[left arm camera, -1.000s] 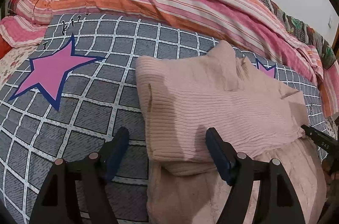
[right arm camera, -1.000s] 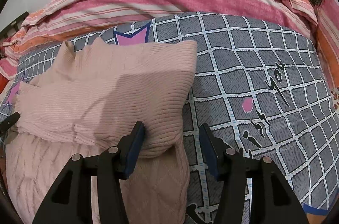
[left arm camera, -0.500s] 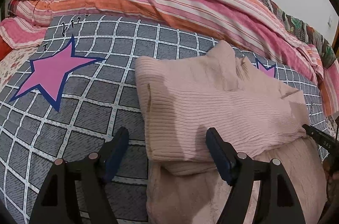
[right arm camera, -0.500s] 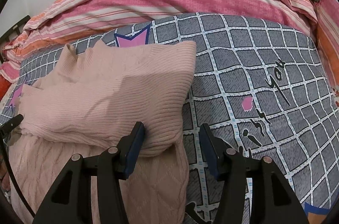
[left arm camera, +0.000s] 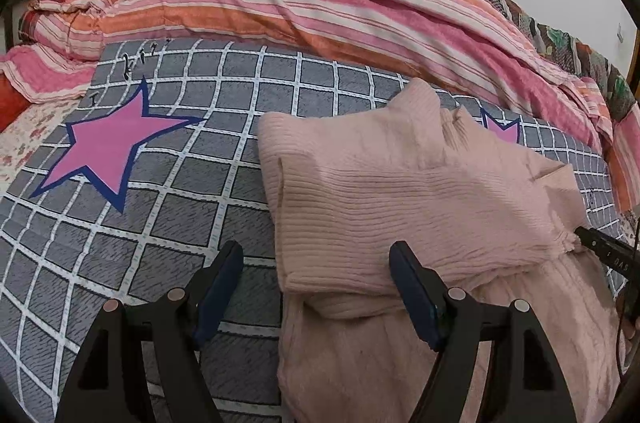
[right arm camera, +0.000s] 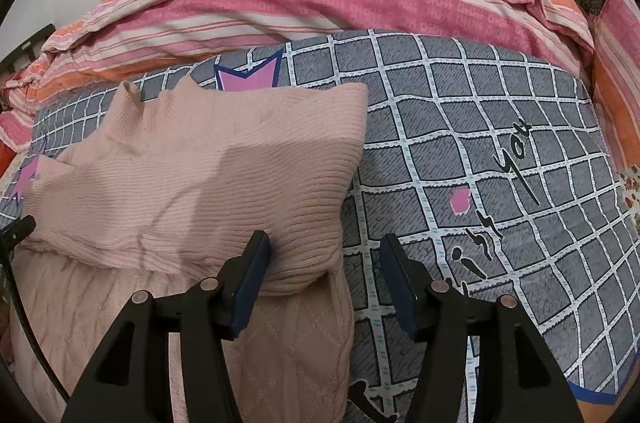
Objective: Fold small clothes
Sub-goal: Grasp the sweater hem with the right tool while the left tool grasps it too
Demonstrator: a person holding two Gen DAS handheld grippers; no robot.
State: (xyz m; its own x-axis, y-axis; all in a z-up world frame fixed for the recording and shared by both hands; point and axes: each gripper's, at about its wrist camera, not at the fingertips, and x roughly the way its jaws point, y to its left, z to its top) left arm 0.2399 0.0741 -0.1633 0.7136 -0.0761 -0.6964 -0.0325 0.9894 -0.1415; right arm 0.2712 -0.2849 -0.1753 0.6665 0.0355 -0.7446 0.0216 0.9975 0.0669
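The pink sweater (left arm camera: 420,191) lies on the bed (left arm camera: 160,215), on its grey checked cover, already doubled over: a ribbed upper half sits folded back across the cable-knit lower half nearest the cameras. The left gripper (left arm camera: 316,283) stands open over the fold's left corner, gripping nothing. The right gripper (right arm camera: 324,275) has just been opening; its fingers (right arm camera: 252,279) straddle the fold's right corner without pinching it. One fold looks done; likely another fold or tidying remains.

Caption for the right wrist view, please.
Open right gripper straddles the folded corner of a pink knit sweater lying on a grey checked bedspread.
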